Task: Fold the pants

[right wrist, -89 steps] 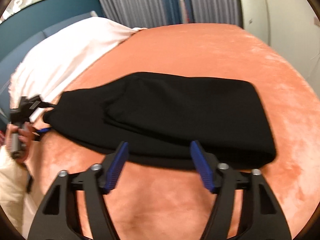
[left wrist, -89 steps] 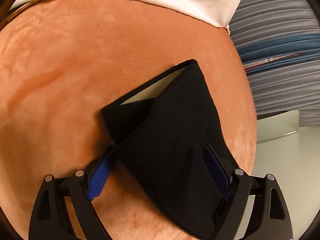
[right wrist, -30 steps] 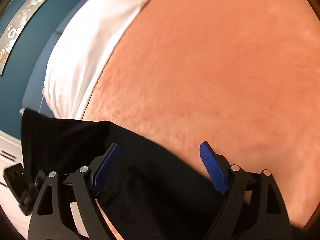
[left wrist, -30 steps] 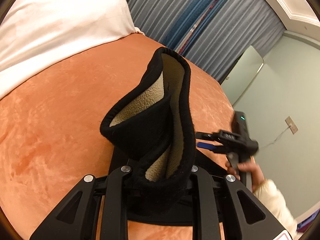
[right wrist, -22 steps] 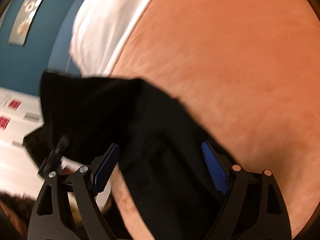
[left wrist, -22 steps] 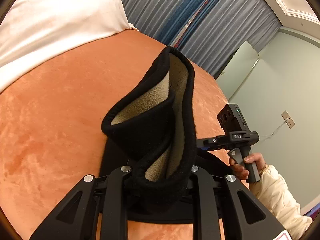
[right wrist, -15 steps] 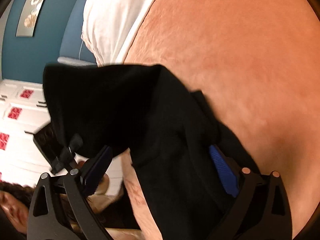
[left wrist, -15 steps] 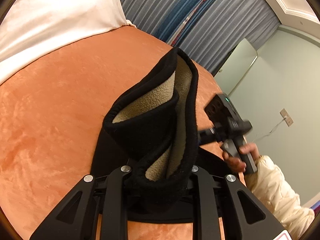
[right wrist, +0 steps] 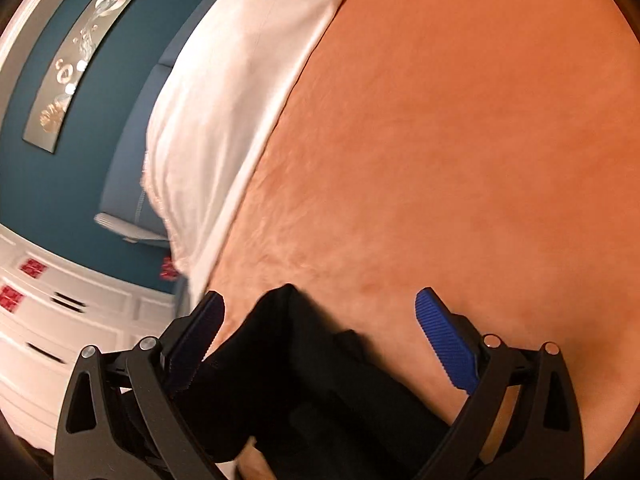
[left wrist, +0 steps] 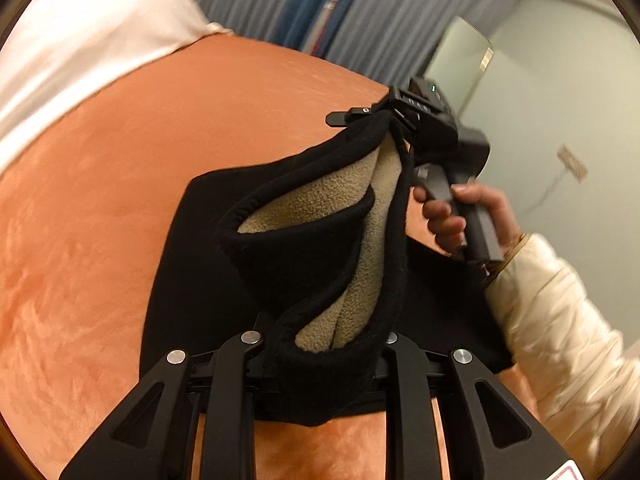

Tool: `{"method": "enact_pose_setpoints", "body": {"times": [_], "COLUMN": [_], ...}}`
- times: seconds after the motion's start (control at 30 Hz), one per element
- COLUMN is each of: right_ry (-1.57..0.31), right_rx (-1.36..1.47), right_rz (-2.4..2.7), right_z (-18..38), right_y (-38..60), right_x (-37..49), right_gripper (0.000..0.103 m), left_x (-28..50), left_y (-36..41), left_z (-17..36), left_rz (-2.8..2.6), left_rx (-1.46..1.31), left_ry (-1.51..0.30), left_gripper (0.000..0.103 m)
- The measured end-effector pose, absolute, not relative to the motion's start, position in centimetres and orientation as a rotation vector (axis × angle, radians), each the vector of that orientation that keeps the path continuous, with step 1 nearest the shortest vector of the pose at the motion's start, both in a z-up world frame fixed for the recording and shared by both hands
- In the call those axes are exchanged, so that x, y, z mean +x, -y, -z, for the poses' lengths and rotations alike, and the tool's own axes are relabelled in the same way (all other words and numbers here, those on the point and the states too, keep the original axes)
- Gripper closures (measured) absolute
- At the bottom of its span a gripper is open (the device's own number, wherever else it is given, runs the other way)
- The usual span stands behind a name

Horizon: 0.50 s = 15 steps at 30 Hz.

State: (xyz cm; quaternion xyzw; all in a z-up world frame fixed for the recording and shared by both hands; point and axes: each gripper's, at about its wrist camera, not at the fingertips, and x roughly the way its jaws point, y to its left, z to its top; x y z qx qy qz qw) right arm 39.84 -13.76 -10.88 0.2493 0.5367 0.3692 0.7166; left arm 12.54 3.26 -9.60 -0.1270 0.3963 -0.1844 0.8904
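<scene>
The black pants (left wrist: 304, 256) have a tan fleece lining and lie partly on the orange bed cover (left wrist: 120, 184). My left gripper (left wrist: 320, 336) is shut on the waistband end and holds it up off the bed. The right gripper shows in the left wrist view (left wrist: 404, 120) at the far corner of the same raised edge, touching the cloth. In the right wrist view the right gripper (right wrist: 320, 336) has its blue pads (right wrist: 444, 344) wide apart, and black pants cloth (right wrist: 304, 384) lies between them, ungripped.
A white sheet and pillow (right wrist: 224, 112) lie along the head of the bed (right wrist: 480, 120). A teal wall with a picture (right wrist: 80, 64) is behind it. Grey and blue curtains (left wrist: 320, 4) hang at the far side. The person's cream sleeve (left wrist: 560, 328) is at right.
The left gripper shut on the waistband and lifted it off the bed. The right gripper moved along the pants up to the raised edge and stays open.
</scene>
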Motion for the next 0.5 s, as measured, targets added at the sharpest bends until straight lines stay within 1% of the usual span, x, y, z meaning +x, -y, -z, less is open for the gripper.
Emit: {"method": "enact_pose_setpoints", "body": {"times": [0.1,0.17,0.23,0.33,0.43,0.5], "right_ry": [-1.132,-1.107,-1.096,-1.107,-1.136,-1.161], "right_rx": [0.587,0.560,0.519,0.496,0.429,0.383], "right_rz": [-0.800,-0.774,-0.739,-0.695,-0.643,-0.590], "right_z": [9.5,8.7,8.5,8.4,8.3,8.3], "right_y": [16.2,16.9,16.8,17.1,18.4,19.9], "right_x": [38.4,37.8,37.6,37.3,35.7,33.3], "right_gripper": [0.008,0.008,0.008,0.008,0.008,0.008], "left_x": [12.2,12.2,12.3,11.8,9.9,9.1], "left_y": [-0.4,1.9,4.9,9.2,11.8,11.8], "left_z": [8.8,8.9,10.1,13.1,13.7,13.1], "left_rz": [0.409,0.458,0.504,0.522,0.438,0.397], "left_rx": [-0.184,-0.157,-0.107,-0.015,0.111,0.123], "left_ry": [-0.795,-0.798,-0.853,-0.923,-0.839,-0.819], "left_gripper": [0.085,0.084,0.081,0.081,0.080,0.078]}}
